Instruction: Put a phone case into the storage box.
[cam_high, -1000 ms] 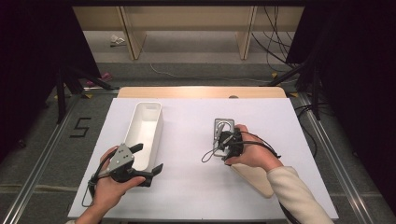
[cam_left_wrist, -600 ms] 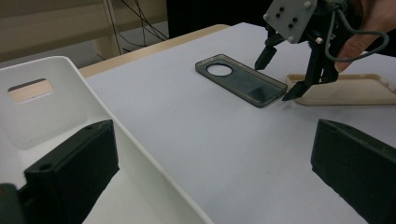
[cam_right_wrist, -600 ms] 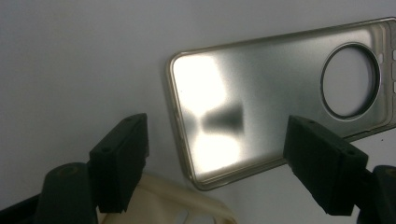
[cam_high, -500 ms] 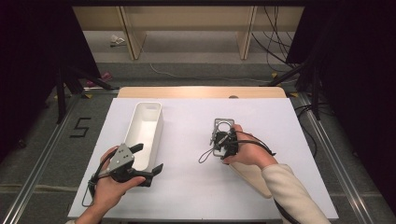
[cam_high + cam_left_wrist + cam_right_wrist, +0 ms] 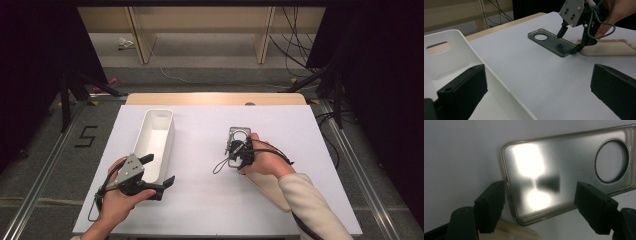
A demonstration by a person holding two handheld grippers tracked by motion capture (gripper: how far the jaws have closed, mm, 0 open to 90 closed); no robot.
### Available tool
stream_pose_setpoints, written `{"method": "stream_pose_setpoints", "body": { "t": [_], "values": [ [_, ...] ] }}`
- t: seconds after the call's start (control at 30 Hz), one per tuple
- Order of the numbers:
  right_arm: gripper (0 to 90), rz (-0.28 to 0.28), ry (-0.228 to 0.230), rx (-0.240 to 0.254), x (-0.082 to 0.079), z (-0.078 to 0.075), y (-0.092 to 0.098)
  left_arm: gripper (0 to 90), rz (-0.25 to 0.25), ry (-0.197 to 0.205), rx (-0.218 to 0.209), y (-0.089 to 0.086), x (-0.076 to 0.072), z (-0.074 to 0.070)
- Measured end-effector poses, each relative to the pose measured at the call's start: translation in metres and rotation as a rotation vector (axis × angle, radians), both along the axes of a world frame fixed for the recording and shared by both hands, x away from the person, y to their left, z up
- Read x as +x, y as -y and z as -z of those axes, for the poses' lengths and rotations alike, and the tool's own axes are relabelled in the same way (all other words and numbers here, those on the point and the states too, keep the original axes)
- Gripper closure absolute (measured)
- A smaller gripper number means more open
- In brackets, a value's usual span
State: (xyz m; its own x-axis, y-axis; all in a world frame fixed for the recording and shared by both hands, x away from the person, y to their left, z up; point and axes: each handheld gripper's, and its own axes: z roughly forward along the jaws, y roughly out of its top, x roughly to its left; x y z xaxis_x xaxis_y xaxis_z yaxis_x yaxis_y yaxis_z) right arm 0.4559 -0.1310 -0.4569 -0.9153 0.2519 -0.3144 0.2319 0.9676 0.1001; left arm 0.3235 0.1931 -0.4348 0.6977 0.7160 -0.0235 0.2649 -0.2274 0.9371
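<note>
A dark translucent phone case with a round camera hole lies flat on the white table. My right gripper points down over its near end. Its jaws straddle the case's two long edges and have just been closing, with the case between them and a gap still showing at the pads. My left gripper rests open at the front left, beside the white bin, with nothing between its jaws.
A beige phone case lies under the right hand, just behind the dark one. The long white bin is empty. A wooden strip runs along the table's far edge.
The right gripper has edged slightly left over the dark case's near end. The left hand and the bin have not moved.
</note>
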Motion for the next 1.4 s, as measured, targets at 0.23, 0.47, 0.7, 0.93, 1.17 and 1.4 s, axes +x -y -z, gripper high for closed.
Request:
{"method": "stream_pose_setpoints", "body": {
  "t": [0.23, 0.47, 0.7, 0.93, 1.17, 1.4],
  "values": [
    [33.0, -0.017, -0.012, -0.003, -0.001, 0.000, -0.002, 0.3, 0.003, -0.001, 0.000, 0.000, 0.000, 0.000],
    [44.9, -0.058, -0.033, -0.012, -0.003, -0.001, -0.003, 0.4, 0.003, -0.002, 0.001, 0.001, 0.000, 0.001],
    [59.4, -0.095, -0.080, -0.032, -0.005, -0.001, -0.007, 0.5, 0.003, -0.003, 0.000, 0.001, 0.000, 0.001],
    [67.4, -0.103, -0.098, -0.037, -0.006, -0.001, -0.009, 0.6, 0.004, -0.001, 0.005, 0.001, 0.000, 0.000],
    [73.4, -0.104, -0.117, -0.038, -0.007, -0.001, -0.010, 0.9, 0.005, 0.000, 0.005, 0.001, 0.000, 0.000],
    [80.0, -0.103, -0.138, -0.051, -0.007, -0.001, -0.012, 1.1, 0.004, -0.001, 0.005, 0.001, 0.000, 0.001]
  ]
}}
